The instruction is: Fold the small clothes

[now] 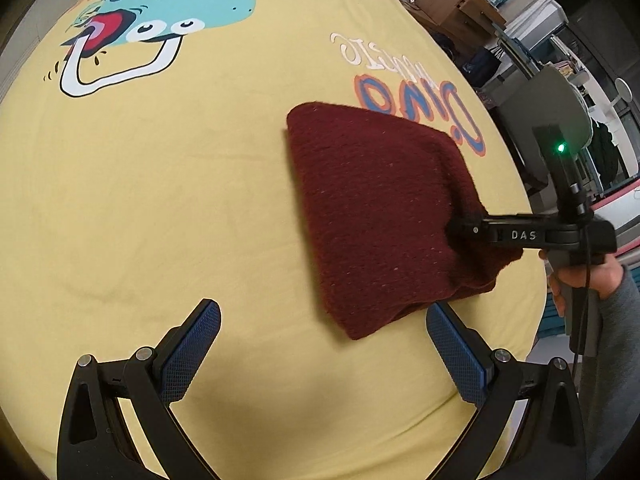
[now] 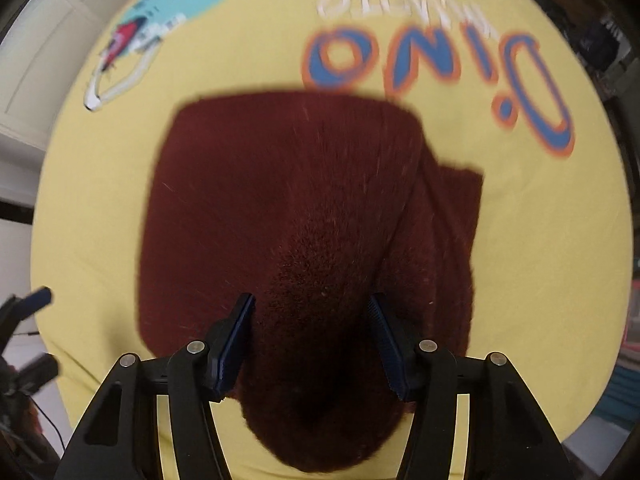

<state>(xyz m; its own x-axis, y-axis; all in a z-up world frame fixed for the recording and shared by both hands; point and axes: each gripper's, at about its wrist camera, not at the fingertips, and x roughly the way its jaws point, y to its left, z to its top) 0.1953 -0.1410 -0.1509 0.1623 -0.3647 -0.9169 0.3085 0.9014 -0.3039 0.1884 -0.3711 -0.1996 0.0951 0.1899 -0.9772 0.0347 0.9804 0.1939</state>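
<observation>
A dark red knitted garment (image 1: 372, 216) lies folded on the yellow dinosaur-print sheet (image 1: 160, 200). My left gripper (image 1: 322, 354) is open and empty, just in front of the garment's near corner. My right gripper (image 1: 454, 232) reaches in from the right and its tip presses into the garment's right edge. In the right wrist view the garment (image 2: 280, 200) bulges up between the right gripper's (image 2: 312, 340) blue pads (image 2: 240, 340), which stand partly apart with cloth between them. The view is blurred, so whether they pinch the cloth is unclear.
The sheet carries a teal dinosaur print (image 1: 168, 20) at the far left and "Dino" lettering (image 1: 420, 108) just behind the garment. Cardboard boxes (image 1: 452, 4) and shelving stand beyond the bed's right edge. The left gripper's tip shows at the left edge of the right wrist view (image 2: 34, 300).
</observation>
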